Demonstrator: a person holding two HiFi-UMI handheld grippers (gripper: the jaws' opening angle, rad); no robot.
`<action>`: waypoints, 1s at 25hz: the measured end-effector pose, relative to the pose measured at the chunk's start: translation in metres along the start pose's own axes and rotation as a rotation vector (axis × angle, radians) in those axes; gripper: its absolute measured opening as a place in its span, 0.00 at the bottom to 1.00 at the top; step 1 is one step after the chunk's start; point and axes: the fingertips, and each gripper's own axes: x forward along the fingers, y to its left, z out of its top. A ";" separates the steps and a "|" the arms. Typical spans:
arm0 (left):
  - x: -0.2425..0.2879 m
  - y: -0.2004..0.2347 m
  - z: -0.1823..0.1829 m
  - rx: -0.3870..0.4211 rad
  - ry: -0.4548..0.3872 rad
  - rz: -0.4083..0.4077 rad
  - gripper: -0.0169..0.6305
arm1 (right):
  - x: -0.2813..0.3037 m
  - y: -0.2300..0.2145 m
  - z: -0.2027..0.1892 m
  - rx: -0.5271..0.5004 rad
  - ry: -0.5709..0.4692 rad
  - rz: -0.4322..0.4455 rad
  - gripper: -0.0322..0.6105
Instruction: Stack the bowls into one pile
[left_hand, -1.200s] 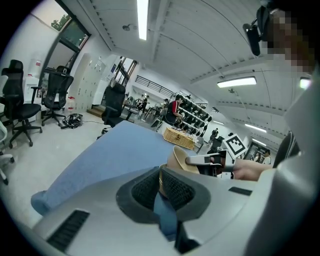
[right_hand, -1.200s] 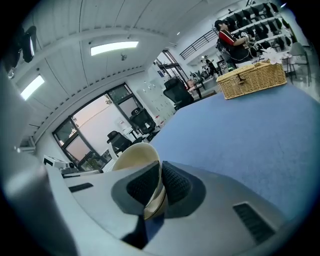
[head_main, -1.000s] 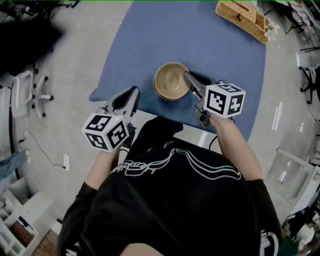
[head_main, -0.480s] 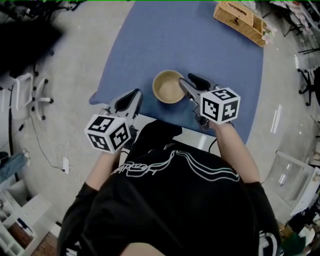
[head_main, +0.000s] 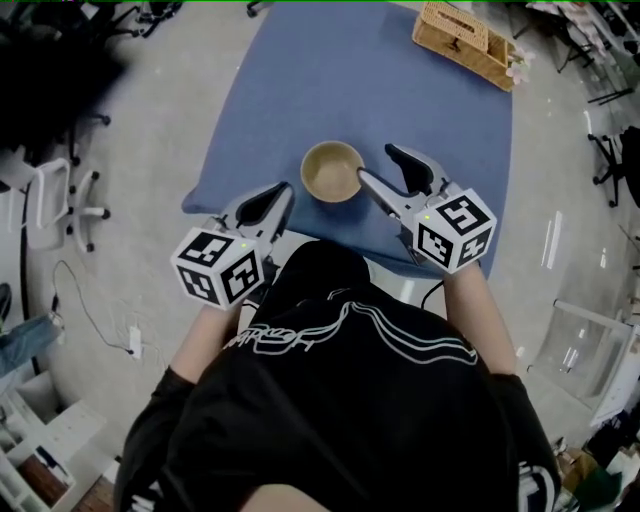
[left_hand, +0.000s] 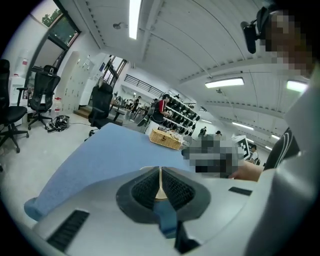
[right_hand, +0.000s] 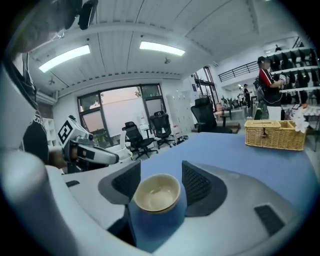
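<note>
on blue cloth (head_main: 380, 90): bowl (head_main: 332, 171) nr front edge, wicker basket (head_main: 463, 42) far corner.

light: bright, even, from ceiling strips (right_hand: 160, 48) | shadows: soft | edges: fisheye-bent, vignetted

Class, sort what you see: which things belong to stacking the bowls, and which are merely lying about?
Job in hand:
- round beige bowl
- blue-covered table under it
- right tongs, jaws just opened, nothing between them
- left tongs, shut and empty

Lying about:
- woven wicker basket at the table's far end
- white swivel chair on the floor
</note>
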 end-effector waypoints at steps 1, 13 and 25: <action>-0.004 -0.006 0.003 0.007 -0.003 -0.013 0.08 | -0.007 0.008 0.008 0.000 -0.023 0.024 0.47; -0.058 -0.094 0.065 0.117 -0.140 -0.188 0.08 | -0.092 0.072 0.085 -0.050 -0.238 0.129 0.11; -0.085 -0.148 0.100 0.205 -0.225 -0.264 0.08 | -0.138 0.105 0.107 0.017 -0.325 0.209 0.09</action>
